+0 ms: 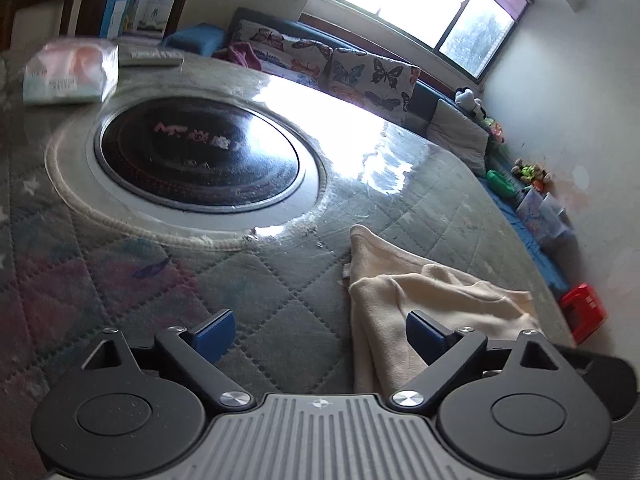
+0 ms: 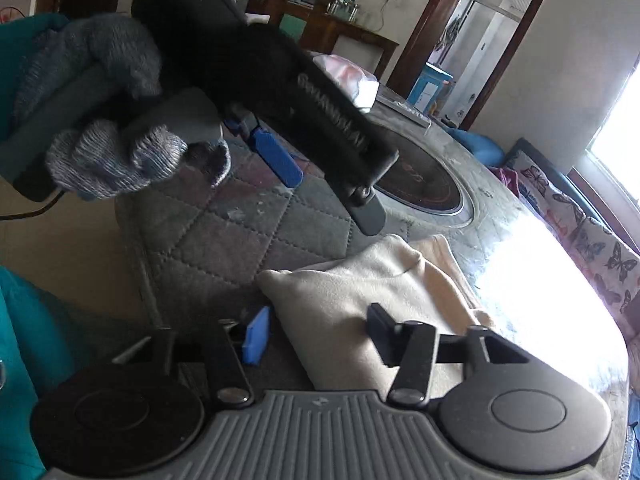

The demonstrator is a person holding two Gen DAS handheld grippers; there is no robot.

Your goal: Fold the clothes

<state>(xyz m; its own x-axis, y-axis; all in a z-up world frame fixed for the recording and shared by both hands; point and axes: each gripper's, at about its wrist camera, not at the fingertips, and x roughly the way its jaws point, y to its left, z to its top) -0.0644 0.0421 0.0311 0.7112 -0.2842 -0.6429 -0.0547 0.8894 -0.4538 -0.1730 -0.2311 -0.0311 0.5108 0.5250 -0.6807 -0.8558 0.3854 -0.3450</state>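
A cream garment [image 1: 424, 300] lies folded in a loose stack on the quilted table cover, at the lower right of the left wrist view. My left gripper [image 1: 320, 334] is open above the cover, its right finger over the garment's left edge, and holds nothing. In the right wrist view the same garment [image 2: 360, 292] lies just ahead of my right gripper [image 2: 316, 330], which is open with its fingers on either side of the garment's near corner. The left gripper [image 2: 332, 188], held by a gloved hand [image 2: 100, 152], hangs open above the garment's far side.
A round black hotplate [image 1: 200, 156] is set into the table's middle. A plastic-wrapped pack [image 1: 70, 72] and a remote lie at the far left. A butterfly-print sofa [image 1: 352, 72], toys and a red stool [image 1: 582, 312] line the wall beyond the table edge.
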